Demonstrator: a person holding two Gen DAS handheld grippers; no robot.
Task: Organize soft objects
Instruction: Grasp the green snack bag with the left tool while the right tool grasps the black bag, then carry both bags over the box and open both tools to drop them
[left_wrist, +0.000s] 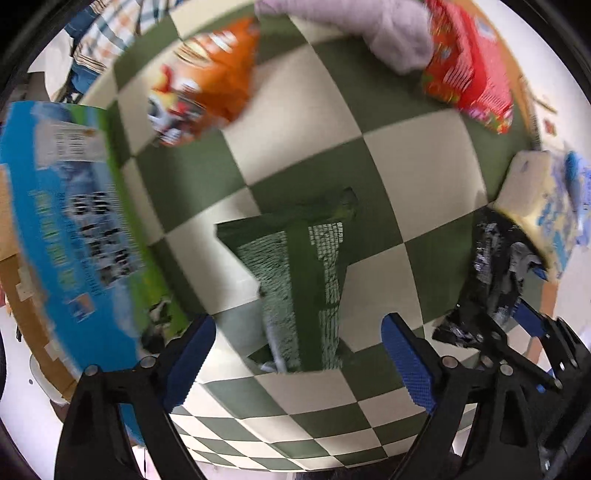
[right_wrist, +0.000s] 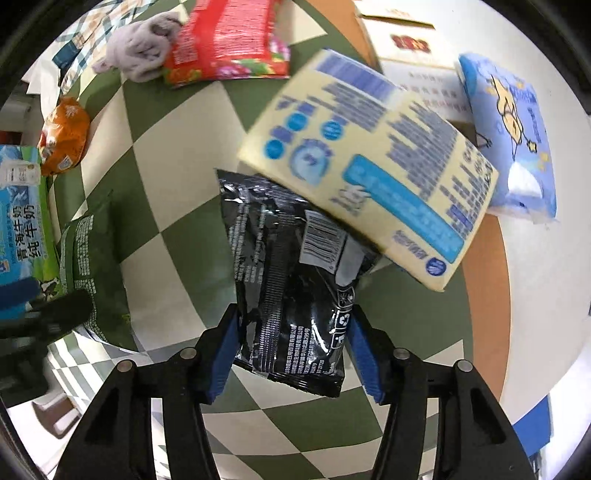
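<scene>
My right gripper is shut on a black snack pouch, its blue pads pressing the pouch's lower sides; the pouch's top lies under a cream tissue pack. My left gripper is open above a green pouch that lies flat on the checkered cloth between the fingers. The green pouch also shows in the right wrist view, at the left. The black pouch and cream pack show at the right of the left wrist view.
A blue milk carton box stands at the left. An orange snack bag, a grey plush toy and a red pack lie at the far side. A light blue tissue pack lies at the right, off the cloth.
</scene>
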